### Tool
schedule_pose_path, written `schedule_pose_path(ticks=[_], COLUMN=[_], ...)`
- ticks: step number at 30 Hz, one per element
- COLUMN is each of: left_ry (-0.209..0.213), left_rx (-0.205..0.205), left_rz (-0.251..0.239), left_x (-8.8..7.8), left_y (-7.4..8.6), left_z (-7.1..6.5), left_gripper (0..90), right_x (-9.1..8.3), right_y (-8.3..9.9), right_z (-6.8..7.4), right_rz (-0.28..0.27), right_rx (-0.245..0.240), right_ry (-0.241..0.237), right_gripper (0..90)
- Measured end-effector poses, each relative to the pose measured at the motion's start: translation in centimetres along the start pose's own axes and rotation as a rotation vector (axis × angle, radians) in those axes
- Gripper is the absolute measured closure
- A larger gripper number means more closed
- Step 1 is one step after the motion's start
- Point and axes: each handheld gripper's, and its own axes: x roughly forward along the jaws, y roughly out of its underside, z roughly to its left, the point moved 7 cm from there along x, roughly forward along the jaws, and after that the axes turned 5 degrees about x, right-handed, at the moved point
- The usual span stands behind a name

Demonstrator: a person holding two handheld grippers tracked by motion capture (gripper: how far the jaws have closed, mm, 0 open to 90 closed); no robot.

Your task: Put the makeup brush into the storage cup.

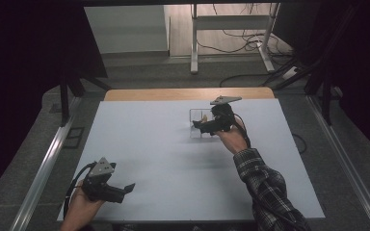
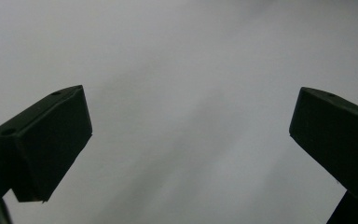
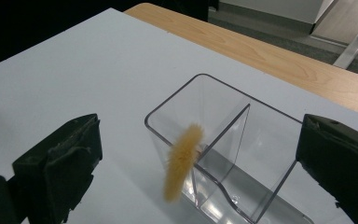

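On white table point(image 1: 164, 159), one clear divided box point(image 3: 242, 154), one brush point(image 3: 182, 161)

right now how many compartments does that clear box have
2. The clear box is split by one divider: the compartment nearer the table's wooden edge looks bare, and a tan fuzzy piece hangs blurred against the other's outer wall, inside or outside I cannot tell.

High view: dim overall, heavy black vignetting at both sides. White table point(image 1: 173, 159) is the brightest surface, evenly lit, no glare. Soft shadows fall beside each hand. Floor beyond the table is lit more warmly.

Left gripper view: flat grey field with faint diagonal shadow bands; jaws are near-silhouettes, slightly soft.

Right gripper view: clear divided container point(image 3: 228, 154) shows pale highlights along its edges and base. Yellow bristly object point(image 3: 182, 161) is blurred. Near jaws are out of focus; top left corner is black.
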Motion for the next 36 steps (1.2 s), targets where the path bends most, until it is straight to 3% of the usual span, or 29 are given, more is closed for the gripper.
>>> schedule_pose_path(ticks=[36], left_ry=[0.0], left_rx=[-0.007], left_rz=[0.002], left_x=[0.0], left_y=[0.0], left_z=[0.1], left_gripper=[0.1], right_x=[-2.4], right_y=[0.6], right_z=[0.9], right_rz=[0.031], right_rx=[-0.026], right_ry=[-0.024], right_gripper=[0.5])
